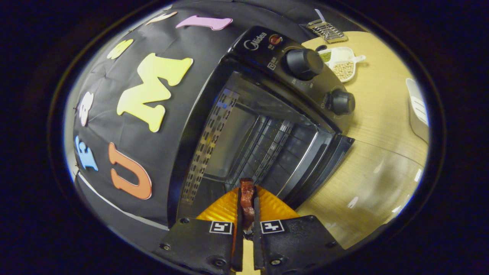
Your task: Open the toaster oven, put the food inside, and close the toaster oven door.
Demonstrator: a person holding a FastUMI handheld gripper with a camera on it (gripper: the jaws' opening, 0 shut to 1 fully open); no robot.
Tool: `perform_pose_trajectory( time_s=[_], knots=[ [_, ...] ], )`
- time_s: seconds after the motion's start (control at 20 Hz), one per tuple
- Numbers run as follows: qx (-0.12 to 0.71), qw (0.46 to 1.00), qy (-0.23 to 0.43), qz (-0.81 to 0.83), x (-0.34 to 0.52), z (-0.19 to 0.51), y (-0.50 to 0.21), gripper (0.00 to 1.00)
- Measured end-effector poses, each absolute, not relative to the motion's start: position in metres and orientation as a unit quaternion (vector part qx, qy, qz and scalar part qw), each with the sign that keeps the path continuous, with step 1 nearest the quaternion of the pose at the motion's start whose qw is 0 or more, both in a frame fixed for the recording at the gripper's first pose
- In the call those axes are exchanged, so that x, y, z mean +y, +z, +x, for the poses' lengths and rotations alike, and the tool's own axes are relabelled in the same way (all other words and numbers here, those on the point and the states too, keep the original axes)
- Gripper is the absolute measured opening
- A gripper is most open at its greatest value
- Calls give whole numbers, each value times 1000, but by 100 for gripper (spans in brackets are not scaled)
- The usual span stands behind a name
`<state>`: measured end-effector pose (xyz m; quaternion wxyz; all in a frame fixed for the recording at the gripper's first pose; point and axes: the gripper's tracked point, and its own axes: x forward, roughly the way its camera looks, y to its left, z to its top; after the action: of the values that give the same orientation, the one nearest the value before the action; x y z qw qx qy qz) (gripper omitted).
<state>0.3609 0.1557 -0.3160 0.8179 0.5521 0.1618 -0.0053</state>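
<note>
The strip of dark red food [246, 196], meat by the look of it, was pinched between the two fingers of the gripper [246, 208], which were closed tight on it with only the strip's thickness between them. It hung just in front of the toaster oven's [267, 114] open cavity, not yet inside. The glass door [319, 166] was already swung down and open, so the first step looked done; placing the food on the wire rack [263, 151] and shutting the door were still left.

Two black knobs [303, 63] sat on the oven's control panel. The oven stood on a pale wooden tabletop [382, 114]. Well beyond it lay a white divided dish [343, 63] holding beans and green grains, a small metal rack [327, 30] and, off to the side, a white tray [418, 110]. Black cloth walled the booth behind.
</note>
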Motion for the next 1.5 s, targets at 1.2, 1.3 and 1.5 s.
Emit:
perform_pose_trajectory(
  time_s=[1.2, 1.3, 1.5],
  knots=[
    [229, 967, 24, 108, 135, 274, -287, 99],
    [242, 966, 37, 88, 130, 251, -287, 99],
    [274, 959, 29, 57, 96, 208, -296, 99]
  ],
)
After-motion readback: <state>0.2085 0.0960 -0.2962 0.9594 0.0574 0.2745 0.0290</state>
